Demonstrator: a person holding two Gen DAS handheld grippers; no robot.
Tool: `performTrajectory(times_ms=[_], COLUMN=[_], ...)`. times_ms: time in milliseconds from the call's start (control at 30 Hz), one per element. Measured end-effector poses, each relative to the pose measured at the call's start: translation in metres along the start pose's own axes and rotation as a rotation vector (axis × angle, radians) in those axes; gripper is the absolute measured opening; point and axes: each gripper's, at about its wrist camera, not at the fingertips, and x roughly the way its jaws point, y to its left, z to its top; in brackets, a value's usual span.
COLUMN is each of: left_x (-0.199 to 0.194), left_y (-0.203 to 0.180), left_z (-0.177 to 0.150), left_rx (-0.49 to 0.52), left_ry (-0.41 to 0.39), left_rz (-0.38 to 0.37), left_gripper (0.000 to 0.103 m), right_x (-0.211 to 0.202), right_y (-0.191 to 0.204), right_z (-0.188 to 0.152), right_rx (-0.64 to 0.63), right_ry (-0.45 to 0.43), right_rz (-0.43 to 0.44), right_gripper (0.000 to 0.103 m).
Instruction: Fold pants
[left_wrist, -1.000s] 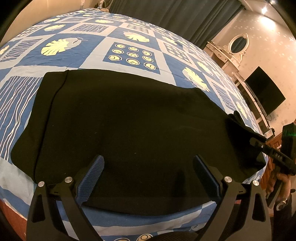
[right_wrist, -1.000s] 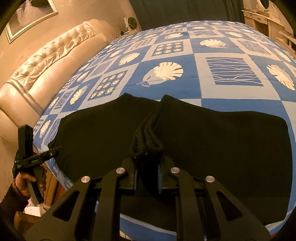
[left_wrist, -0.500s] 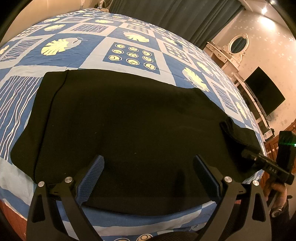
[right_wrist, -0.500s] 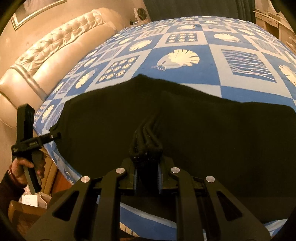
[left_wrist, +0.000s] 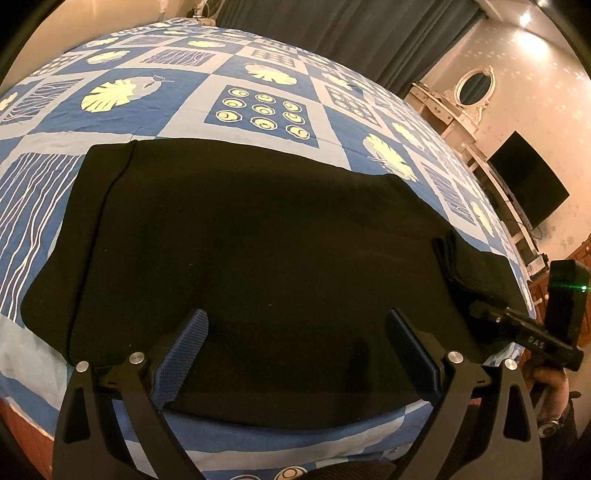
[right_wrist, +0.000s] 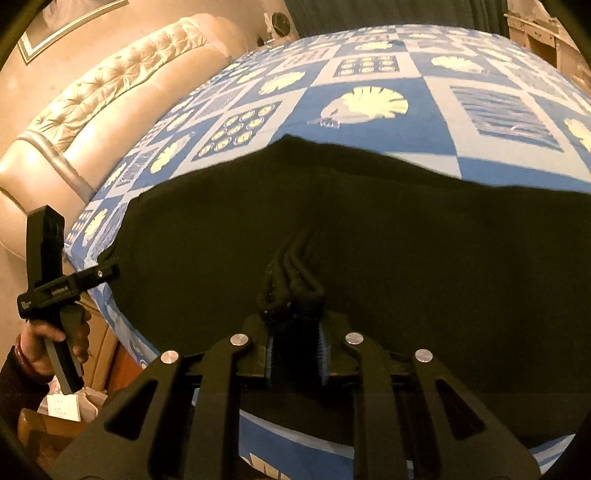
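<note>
Now jaws of right gripper (right_wrist: 294, 356) opening — pants (right_wrist: 406, 258) bunched between.

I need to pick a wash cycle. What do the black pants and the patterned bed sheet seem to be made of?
Pants: likely a thick matte knit, fleece or jersey; no sheen, bunches into soft ribs. Bed sheet: looks like thin printed woven cotton, smooth and flat.
</note>
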Motion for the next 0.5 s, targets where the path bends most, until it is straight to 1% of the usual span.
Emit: performTrajectory(times_ms=[167, 200, 300, 333, 400, 500], left_x=[0.0, 0.0, 0.0, -0.001, -0.001, -0.001], left_y=[0.0, 0.0, 0.001, 0.001, 0.003, 0.007], left_z=[0.002, 0.002, 0.003, 0.002, 0.003, 0.004], left_rx=[-0.004, -0.005, -0.01, -0.013, -0.023, -0.041], left_ry=[-0.002, -0.002, -0.002, -0.004, -0.006, -0.011], left_rz=[-0.011, -0.012, -0.016, -0.019, -0.028, -0.044], left_gripper=[0.095, 0.095, 0.095, 0.095, 0.095, 0.095], right_x=[-0.004, -0.003, -0.005, -0.006, -0.007, -0.008], right_y=[-0.002, -0.003, -0.001, 0.001, 0.008, 0.021], right_z=[-0.006, -0.007, -0.009, -0.011, -0.014, -0.019], right_rx=[-0.005, -0.005, 0.016, 0.013, -0.003, -0.052], right_ry=[0.006, 0.012, 0.009, 0.007, 0.01, 0.018], right_rz=[0.011, 0.019, 0.054, 0.055, 0.065, 0.045], right_gripper=[0.018, 0.02, 0.034, 0.037, 0.05, 0.059])
